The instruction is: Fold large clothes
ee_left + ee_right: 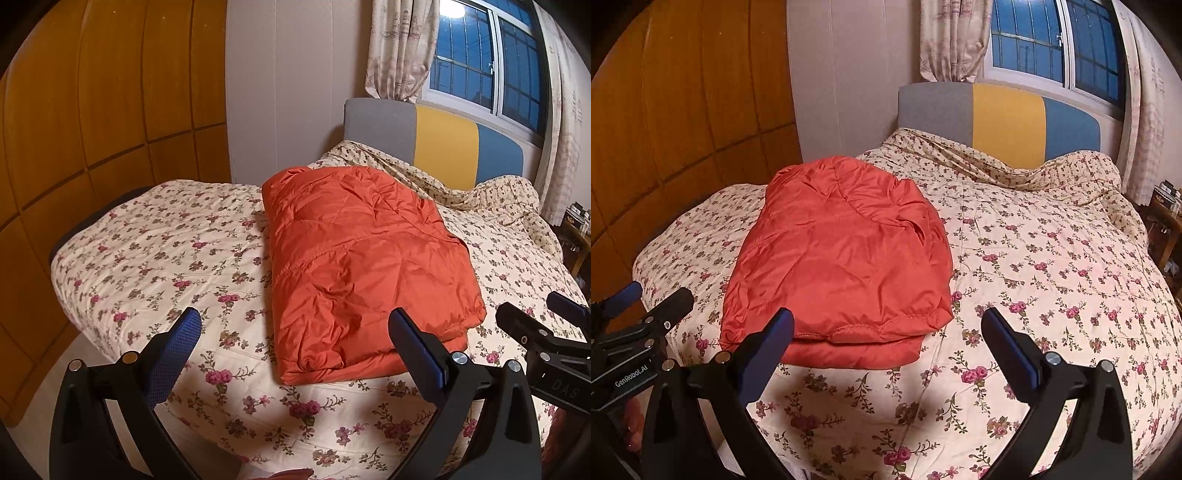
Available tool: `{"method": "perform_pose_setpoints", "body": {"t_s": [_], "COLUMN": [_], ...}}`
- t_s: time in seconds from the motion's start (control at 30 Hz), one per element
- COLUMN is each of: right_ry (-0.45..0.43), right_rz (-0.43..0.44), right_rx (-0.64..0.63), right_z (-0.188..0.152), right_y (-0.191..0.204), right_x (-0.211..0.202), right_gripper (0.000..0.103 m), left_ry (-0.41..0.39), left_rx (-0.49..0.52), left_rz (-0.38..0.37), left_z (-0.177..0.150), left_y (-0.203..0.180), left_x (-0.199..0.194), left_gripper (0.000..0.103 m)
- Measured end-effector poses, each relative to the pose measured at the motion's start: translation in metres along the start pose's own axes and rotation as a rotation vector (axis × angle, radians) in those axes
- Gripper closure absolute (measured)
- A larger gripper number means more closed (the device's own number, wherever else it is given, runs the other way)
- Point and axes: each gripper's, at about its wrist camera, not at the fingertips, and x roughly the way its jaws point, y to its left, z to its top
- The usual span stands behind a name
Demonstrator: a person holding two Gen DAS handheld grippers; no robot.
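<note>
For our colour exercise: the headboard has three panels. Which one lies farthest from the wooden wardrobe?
The blue panel, at the window end of the headboard; the grey panel sits nearest the wardrobe, the yellow panel between.

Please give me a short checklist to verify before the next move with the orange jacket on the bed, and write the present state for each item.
1. Left gripper open and holding nothing: ok.
2. Right gripper open and holding nothing: ok.
3. Orange padded jacket folded into a compact bundle lying on the floral bedspread: ok.
4. No sleeve or loose part sticking out of the bundle: ok on the visible sides; far side cannot tell.
5. Both grippers apart from the jacket, not touching it: ok.
6. Layers squarely stacked at the near edge: cannot tell; the hem looks a little uneven.
</note>
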Motion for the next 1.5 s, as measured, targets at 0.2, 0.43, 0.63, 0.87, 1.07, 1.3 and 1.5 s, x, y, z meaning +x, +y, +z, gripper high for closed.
{"method": "perform_pose_setpoints", "body": {"t_s": [0.2,0.43,0.63,0.87,1.07,1.3,1.5], "right_ry": [0.008,0.013,0.015,0.022,0.026,0.038,0.057], "right_rz": [0.004,0.007,0.007,0.011,0.013,0.017,0.014], "right_rx": [0.000,0.001,0.002,0.007,0.009,0.020,0.033], "right_z": [0.000,0.000,-0.001,-0.001,-0.002,-0.003,-0.003], "right_y": [-0.001,-0.001,-0.001,-0.001,-0.001,-0.003,-0.007], "right_x": [0.001,0.002,0.002,0.004,0.007,0.012,0.022], "right_gripper": [0.002,0.002,0.002,0.002,0.002,0.002,0.002], "left_ry": [0.002,0.002,0.008,0.019,0.019,-0.008,0.045], "left_rx": [0.002,-0.002,-0.006,-0.014,-0.001,0.017,-0.016], "left_rz": [-0.003,-0.001,-0.005,-0.006,-0.013,0.006,0.000], "left_z": [0.000,0.000,0.000,-0.001,-0.003,-0.004,-0.002], "left_y": [-0.001,-0.002,-0.002,-0.002,-0.005,-0.011,-0.006], "left_x": [0.000,0.001,0.001,0.003,0.003,0.002,0.015], "left_gripper": [0.003,0.003,0.003,0.003,0.003,0.003,0.003]}}
